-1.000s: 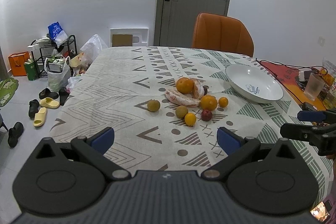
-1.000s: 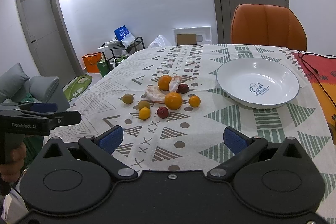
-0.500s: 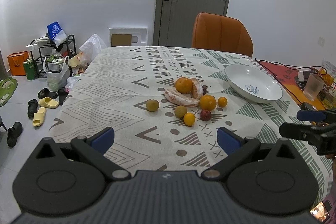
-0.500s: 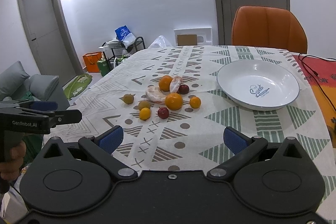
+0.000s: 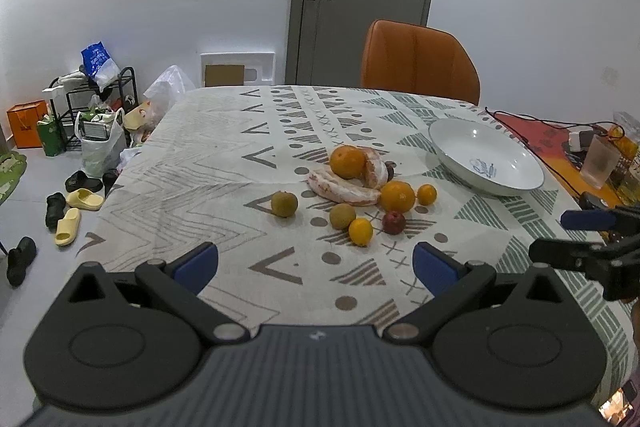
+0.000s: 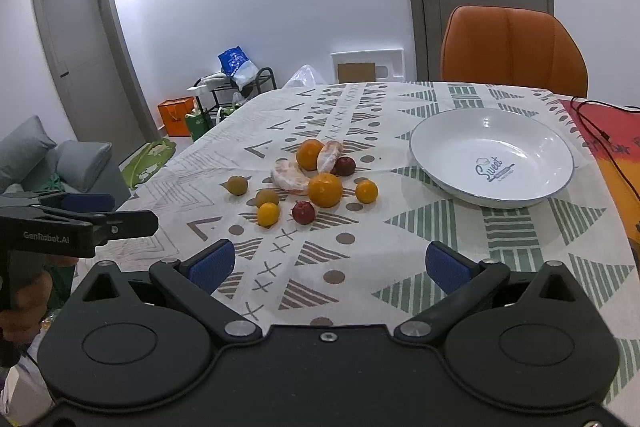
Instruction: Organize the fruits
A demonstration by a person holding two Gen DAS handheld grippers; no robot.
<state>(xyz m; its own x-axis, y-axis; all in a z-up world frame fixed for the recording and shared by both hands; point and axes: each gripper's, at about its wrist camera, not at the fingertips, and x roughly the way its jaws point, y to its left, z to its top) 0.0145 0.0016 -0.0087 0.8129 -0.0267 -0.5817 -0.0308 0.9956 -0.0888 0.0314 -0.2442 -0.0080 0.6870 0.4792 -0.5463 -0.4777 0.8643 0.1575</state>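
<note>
Both tongs are hanging over the near edge of the table, and neither is holding anything. Left tongs point(image 5: 316, 263) are standing wide, with the blue pads point(image 5: 197, 262) far apart over the patterned cloth point(image 5: 224, 163). Right tongs point(image 6: 327, 263) are standing wide too, with their blue pads point(image 6: 212, 265) far apart. Each pair is showing up at the side of the other's view.

All the fruit is sitting in a little bunch in the middle of the cloth, well ahead of both tongs. A big orange point(image 6: 325, 190) is sitting near the front of the bunch. A second orange point(image 6: 309, 155) is sitting behind it, touching a peeled piece point(image 6: 329, 157) that is leaning on it. Another peeled piece point(image 6: 289, 177) is lying flat just left of the big orange. A dark red fruit point(image 6: 344, 166) is peeking out behind the leaning piece. A small red fruit point(image 6: 303, 212) and a small yellow one point(image 6: 268, 214) are sitting nearest the tongs. A tiny orange point(image 6: 366, 191) is sitting just right of the big one. Two brownish-green fruits are on the left side: one point(image 6: 267, 197) close to the bunch, and one point(image 6: 237, 185) a bit apart.

A white bowl point(image 6: 432, 155) is sitting to the right of the fruit, apart from it. It is not holding any fruit. An orange chair point(image 6: 514, 51) is standing behind the table.
</note>
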